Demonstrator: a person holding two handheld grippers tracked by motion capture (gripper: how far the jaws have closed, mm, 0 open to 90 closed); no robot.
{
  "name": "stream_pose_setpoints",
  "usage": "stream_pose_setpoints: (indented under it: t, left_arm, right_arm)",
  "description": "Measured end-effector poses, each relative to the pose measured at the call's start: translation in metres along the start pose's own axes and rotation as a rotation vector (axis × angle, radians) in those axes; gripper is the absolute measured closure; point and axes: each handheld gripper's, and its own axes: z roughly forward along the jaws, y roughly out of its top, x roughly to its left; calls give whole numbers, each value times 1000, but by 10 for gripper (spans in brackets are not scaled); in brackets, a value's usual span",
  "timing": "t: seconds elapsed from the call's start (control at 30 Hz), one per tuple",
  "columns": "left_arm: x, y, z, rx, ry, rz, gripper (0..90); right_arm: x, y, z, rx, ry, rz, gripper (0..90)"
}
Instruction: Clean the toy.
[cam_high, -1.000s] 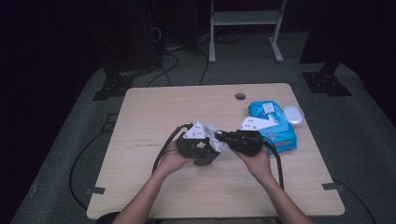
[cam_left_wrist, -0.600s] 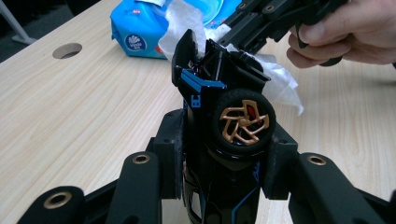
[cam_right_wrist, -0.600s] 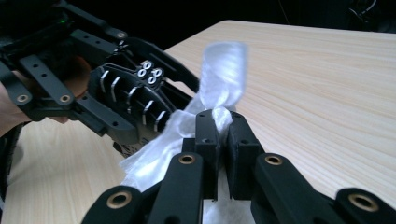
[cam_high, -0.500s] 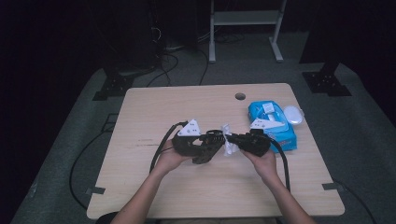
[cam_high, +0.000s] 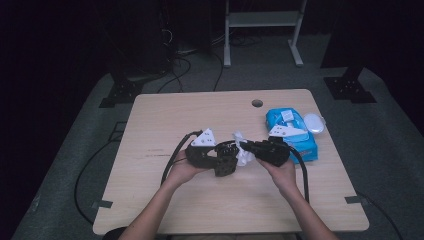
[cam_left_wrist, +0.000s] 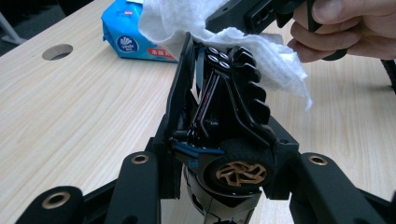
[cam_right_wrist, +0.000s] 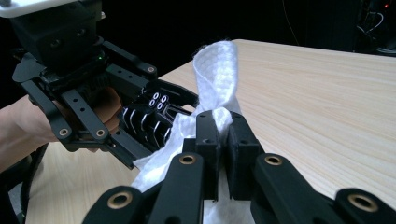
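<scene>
My left gripper (cam_left_wrist: 219, 168) is shut on a black toy car (cam_left_wrist: 219, 116) with a gold-spoked wheel, held nose up above the table. My right gripper (cam_right_wrist: 219, 135) is shut on a white wipe (cam_right_wrist: 215, 74), which lies against the car's upper end (cam_right_wrist: 149, 121). In the high view the two grippers meet at mid-table, the left gripper (cam_high: 220, 160) with the car and the right gripper (cam_high: 250, 148) with the wipe (cam_high: 242, 152) between them. The wipe (cam_left_wrist: 271, 51) drapes over the top of the car in the left gripper view.
A blue pack of wipes (cam_high: 292, 127) lies at the table's right side, with a small white oval object (cam_high: 314, 122) beside it. A round hole (cam_high: 257, 103) sits near the far edge. Cables trail from both grippers toward the near edge.
My right gripper and the wipe have shifted slightly right and down across the car. The left gripper and the car have stayed in place.
</scene>
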Motion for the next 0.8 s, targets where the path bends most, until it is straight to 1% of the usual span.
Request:
stream_pose_setpoints:
  t: [0.17,0.3,0.33,0.4,0.43,0.5,0.57,0.67,0.7,0.73,0.77,0.8]
  left_arm:
    - [-1,0,2,6,0,-1,577]
    - [-1,0,3,5,-3,-1,579]
    - [-1,0,3,8,-5,-1,579]
    - [0,0,2,5,-7,-6,579]
    - [0,-1,1,8,-8,-6,579]
    - [1,-3,0,3,-10,-8,579]
    - [3,-4,-1,1,-14,-19,579]
    - [4,-4,-2,1,-14,-26,579]
    - [4,-4,-1,-1,-14,-27,579]
    - [4,-4,-1,-1,-14,-25,579]
    - [4,-4,-1,-1,-15,-25,579]
    - [3,-4,-1,-1,-15,-23,579]
  right_arm:
    - [1,2,-2,-8,4,1,842]
    - [6,6,-2,-28,26,-4,844]
    - [8,7,-2,-30,34,-9,843]
    - [11,9,-1,-26,25,-30,843]
    - [10,9,0,-26,28,-28,843]
    - [7,7,0,-28,25,-15,843]
    - [1,4,0,-27,21,12,843]
    - [-8,-5,2,0,20,53,843]
    - [-11,-8,3,3,24,68,843]
    - [-13,-10,4,9,37,87,844]
    - [-14,-12,5,17,54,96,844]
    - [-13,-12,6,18,62,96,843]
